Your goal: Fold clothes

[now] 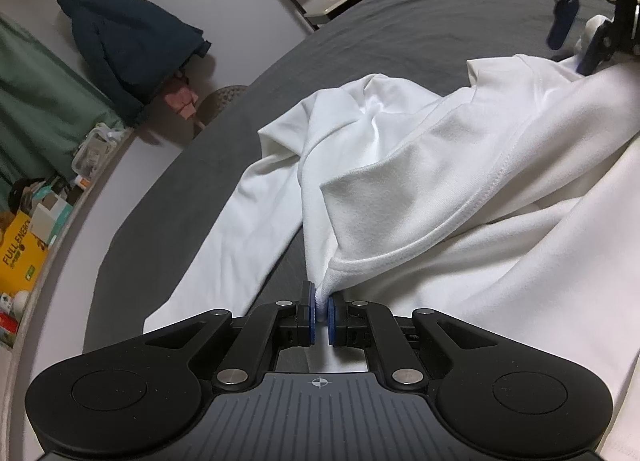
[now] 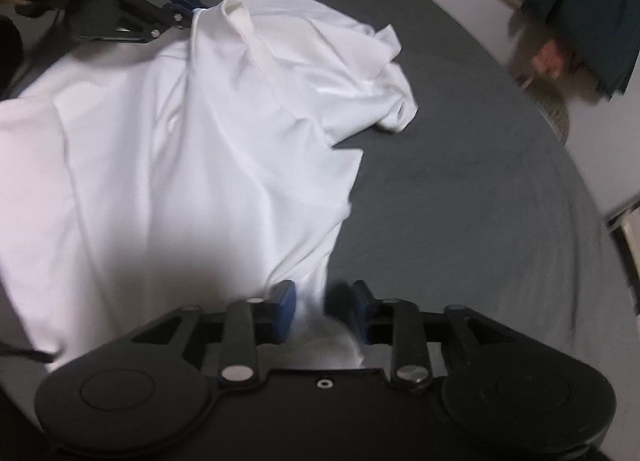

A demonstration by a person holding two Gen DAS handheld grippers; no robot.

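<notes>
Both of my grippers are on the white shirt (image 1: 460, 189). With my left gripper (image 1: 319, 309) I pinch a folded edge of the shirt, the blue pads pressed tight on the cloth. On my right gripper (image 2: 324, 311) the two blue pads stand apart. Some shirt cloth sits in the gap, but that picture is blurry. The shirt lies spread and bunched up on the dark gray sheet (image 1: 224, 149), with one sleeve (image 1: 224, 245) stretched out flat. Far off, a dark blue jacket (image 1: 128, 41) hangs near a green curtain (image 1: 36, 101).
</notes>
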